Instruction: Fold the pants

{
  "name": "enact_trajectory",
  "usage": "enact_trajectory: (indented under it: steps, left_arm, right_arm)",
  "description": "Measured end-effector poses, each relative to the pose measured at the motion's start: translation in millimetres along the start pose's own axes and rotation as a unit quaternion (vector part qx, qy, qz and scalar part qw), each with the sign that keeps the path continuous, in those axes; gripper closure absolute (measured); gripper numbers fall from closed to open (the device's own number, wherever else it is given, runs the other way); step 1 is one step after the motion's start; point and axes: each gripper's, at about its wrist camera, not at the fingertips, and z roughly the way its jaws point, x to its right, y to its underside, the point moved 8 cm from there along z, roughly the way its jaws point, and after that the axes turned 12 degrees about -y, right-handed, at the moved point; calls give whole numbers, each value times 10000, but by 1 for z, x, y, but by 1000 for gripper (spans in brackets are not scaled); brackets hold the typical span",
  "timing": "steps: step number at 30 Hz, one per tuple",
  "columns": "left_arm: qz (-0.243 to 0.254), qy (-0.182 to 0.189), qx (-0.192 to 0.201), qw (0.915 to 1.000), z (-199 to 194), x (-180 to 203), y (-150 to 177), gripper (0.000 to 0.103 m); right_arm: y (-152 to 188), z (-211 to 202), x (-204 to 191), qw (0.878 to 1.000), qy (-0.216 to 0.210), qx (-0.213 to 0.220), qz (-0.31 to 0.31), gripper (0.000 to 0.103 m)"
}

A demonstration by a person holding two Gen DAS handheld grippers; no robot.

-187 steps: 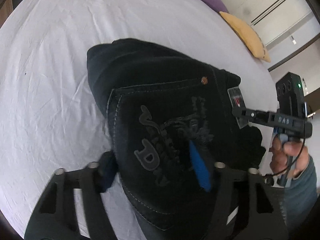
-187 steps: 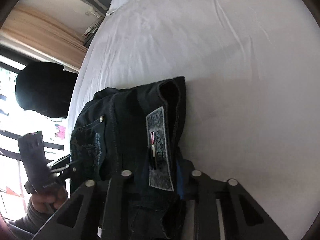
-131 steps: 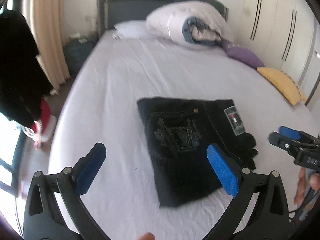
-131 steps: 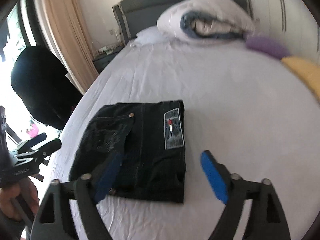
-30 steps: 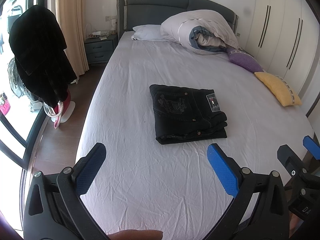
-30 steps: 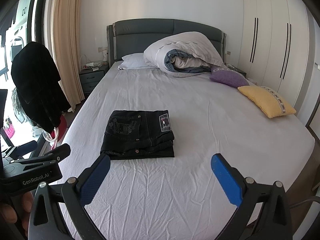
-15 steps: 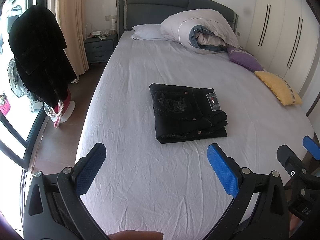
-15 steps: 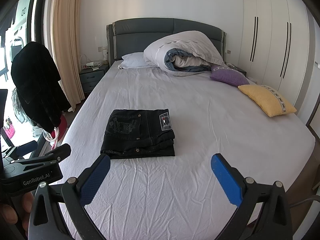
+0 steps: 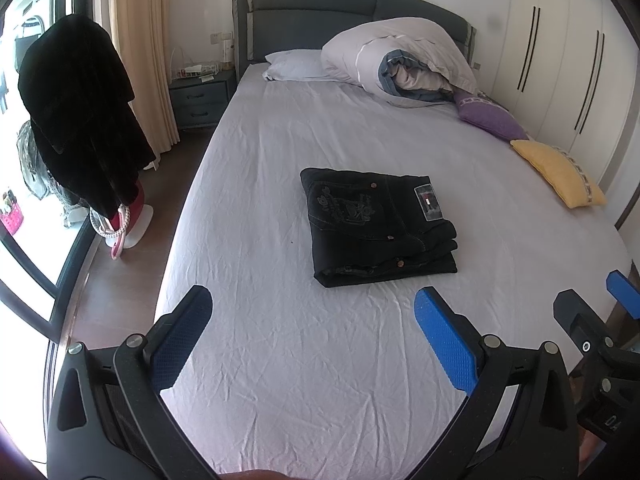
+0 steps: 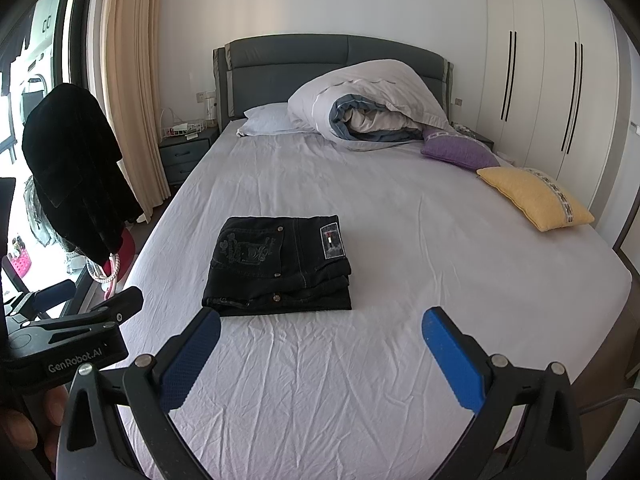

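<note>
The black pants point(image 10: 280, 266) are lying folded in a neat stack on the bed point(image 10: 400, 360). Both the left claw point(image 9: 312, 334) and right claw point(image 10: 320, 354) are hovering wide open, gripping nothing, well apart from the stack.

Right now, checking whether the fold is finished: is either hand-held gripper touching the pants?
Apart. In both wrist views, the left hand-held gripper and right hand-held gripper hang open, with bare sheet before the folded pants.
</note>
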Motion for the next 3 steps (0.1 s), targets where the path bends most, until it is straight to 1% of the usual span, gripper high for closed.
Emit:
enact_trajectory:
  steps: [3]
  left_arm:
    - [3,23,8,10000,1,0,1,0]
  right_arm:
    - [0,0,1,10000,-8,1,25,0]
